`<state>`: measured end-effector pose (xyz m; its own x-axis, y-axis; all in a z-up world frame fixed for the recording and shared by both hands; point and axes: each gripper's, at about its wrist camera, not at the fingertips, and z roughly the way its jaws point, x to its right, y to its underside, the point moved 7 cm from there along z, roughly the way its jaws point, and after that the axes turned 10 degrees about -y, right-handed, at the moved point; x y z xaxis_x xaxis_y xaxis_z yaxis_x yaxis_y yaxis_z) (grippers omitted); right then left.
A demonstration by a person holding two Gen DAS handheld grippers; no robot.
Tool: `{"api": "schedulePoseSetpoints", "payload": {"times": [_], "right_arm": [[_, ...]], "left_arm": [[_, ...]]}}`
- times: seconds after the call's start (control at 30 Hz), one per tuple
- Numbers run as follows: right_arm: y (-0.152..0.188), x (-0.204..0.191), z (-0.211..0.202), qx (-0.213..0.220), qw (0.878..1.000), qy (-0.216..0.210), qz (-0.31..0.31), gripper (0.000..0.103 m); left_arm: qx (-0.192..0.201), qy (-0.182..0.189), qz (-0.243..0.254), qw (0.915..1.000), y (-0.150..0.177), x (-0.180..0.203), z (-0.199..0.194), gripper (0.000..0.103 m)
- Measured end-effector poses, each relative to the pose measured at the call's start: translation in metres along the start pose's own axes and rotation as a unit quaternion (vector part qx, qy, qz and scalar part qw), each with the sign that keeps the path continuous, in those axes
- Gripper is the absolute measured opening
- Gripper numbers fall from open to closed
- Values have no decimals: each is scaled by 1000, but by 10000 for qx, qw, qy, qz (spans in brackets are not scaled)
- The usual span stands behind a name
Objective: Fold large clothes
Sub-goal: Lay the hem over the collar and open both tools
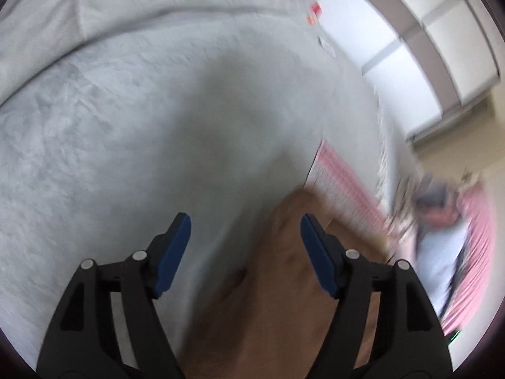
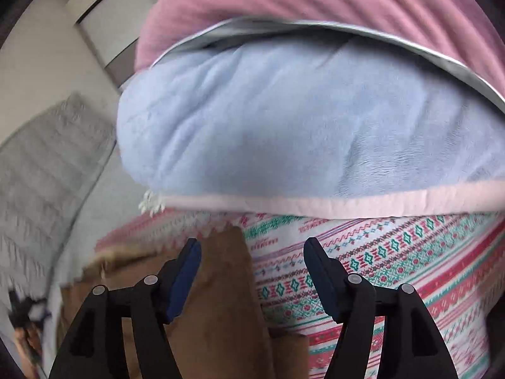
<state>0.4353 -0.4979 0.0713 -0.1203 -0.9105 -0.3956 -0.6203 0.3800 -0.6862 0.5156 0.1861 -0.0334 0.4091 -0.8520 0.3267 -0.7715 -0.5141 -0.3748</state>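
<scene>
Both grippers hang with fingers spread and pinching nothing. The left gripper (image 1: 245, 252) hovers over a brown garment (image 1: 268, 300) lying on a grey bed cover (image 1: 110, 142). The right gripper (image 2: 252, 271) is above the same brown cloth's right edge, where it lies just beside a patterned blanket (image 2: 394, 268) and a blue pillow (image 2: 300, 126). A fold looks just laid down; the next move calls for picking fresh edges or corners, though blur hides which.
</scene>
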Motion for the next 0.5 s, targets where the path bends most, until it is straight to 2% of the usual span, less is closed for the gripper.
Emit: {"api": "schedulePoseSetpoints", "payload": {"times": [0.07, 0.13, 0.23, 0.27, 0.3, 0.33, 0.37, 0.4, 0.5], "right_arm": [[17, -10, 25, -511, 9977, -162, -417, 68], [22, -16, 45, -751, 9945, -157, -710, 68], [34, -21, 84, -1231, 9897, -380, -626, 70], [39, -17, 99, -1442, 9879, -338, -453, 70], [42, -17, 107, -1508, 9873, -328, -386, 66], [43, -21, 112, -1513, 9867, -401, -439, 56], [43, -25, 113, -1484, 9864, -445, -549, 18], [39, -32, 111, -1371, 9869, -475, -709, 9], [25, -48, 92, -894, 9897, -308, -1075, 6]], "left_arm": [[-274, 11, 299, 9992, 15, 10, 19, 73], [-418, 92, 338, 9985, 27, 21, 35, 73], [-676, -119, 425, 9967, 41, 35, 57, 73], [-672, -226, 454, 9964, 43, 37, 60, 69], [-602, -373, 469, 9964, 43, 38, 62, 46], [-476, -357, 444, 9972, 41, 41, 61, 36], [-392, -330, 414, 9978, 39, 42, 58, 19], [-277, -324, 388, 9983, 36, 43, 55, 12], [161, -377, 357, 9985, 22, 50, 38, 8]]}}
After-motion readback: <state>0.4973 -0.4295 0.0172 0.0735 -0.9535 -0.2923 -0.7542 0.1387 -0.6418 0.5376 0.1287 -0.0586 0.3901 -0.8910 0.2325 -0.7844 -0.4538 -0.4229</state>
